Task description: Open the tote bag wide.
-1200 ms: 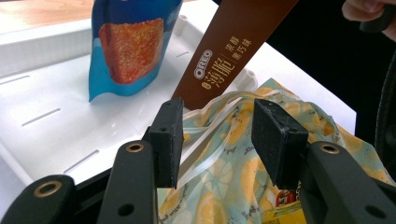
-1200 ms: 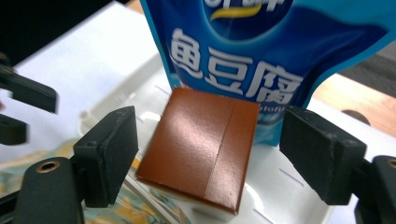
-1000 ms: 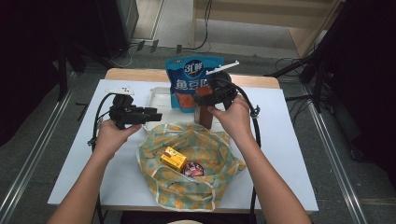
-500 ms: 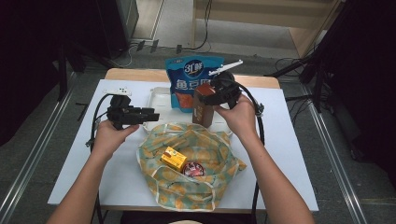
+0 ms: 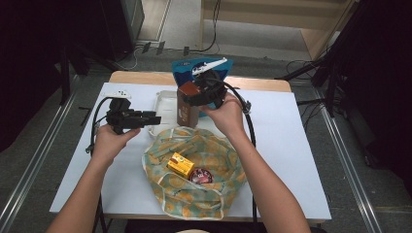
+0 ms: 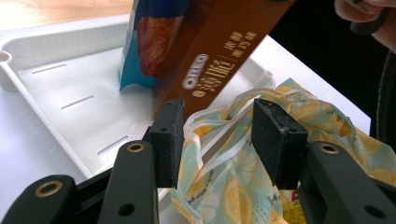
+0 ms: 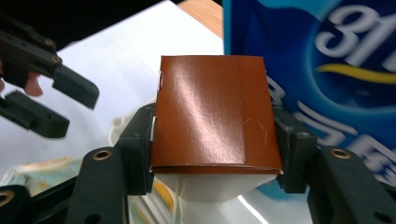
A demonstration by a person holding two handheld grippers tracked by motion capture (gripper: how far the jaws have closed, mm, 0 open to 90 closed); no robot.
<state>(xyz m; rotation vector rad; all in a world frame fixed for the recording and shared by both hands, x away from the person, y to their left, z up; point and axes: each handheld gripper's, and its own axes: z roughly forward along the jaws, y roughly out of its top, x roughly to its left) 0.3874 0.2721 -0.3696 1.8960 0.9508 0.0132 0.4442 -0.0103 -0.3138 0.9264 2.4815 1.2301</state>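
You're gripping a glossy brown cardboard box (image 7: 212,112) that's catching glare; beside it, the lemon-print cloth bag (image 5: 194,179) is looking soft and matt, the white tray (image 6: 70,98) smooth plastic

Right gripper (image 5: 190,97) jaws just closed, now clamped on brown box (image 5: 187,108). Box lifted out of white tray (image 5: 165,103), carried slightly left, now just above rim of lemon-print bag (image 5: 160,155).
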